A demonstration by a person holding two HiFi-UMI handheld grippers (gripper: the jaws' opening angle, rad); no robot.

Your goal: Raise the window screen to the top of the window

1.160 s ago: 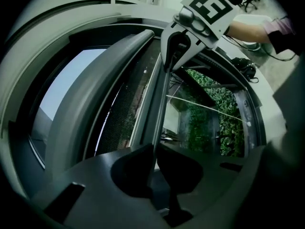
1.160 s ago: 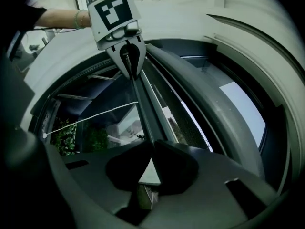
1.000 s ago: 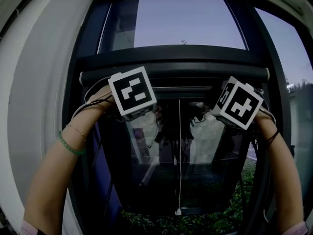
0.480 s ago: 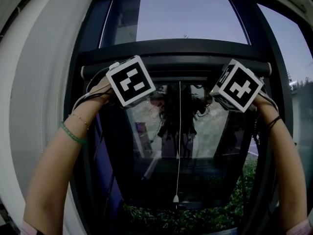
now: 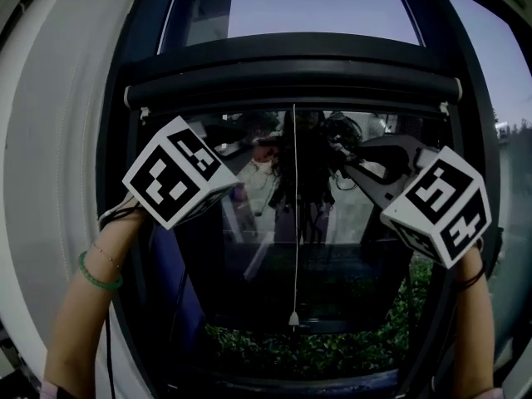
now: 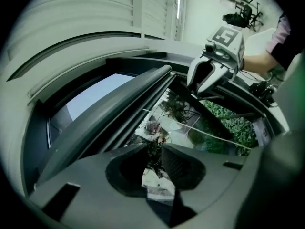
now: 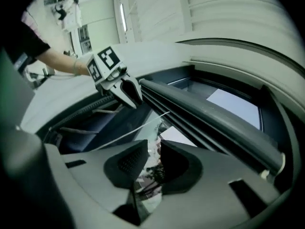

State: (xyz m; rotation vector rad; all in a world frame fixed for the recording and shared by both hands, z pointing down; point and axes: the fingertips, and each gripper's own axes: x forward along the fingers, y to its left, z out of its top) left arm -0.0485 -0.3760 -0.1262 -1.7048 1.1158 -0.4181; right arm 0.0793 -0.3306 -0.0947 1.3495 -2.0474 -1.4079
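Your window screen (image 5: 291, 90) shows as a dark horizontal bar at twelve o'clock, near the window's top, its thin white cord (image 5: 295, 223) hanging toward six. Your left gripper (image 6: 152, 149) and right gripper (image 7: 153, 149), at nine and three, sit below it, each slightly spread and empty.

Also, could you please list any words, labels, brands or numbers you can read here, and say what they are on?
None: no words, numbers or brand names are readable in any view.
The cube on the left gripper and the cube on the right gripper carry only black-and-white square patterns, not letters.
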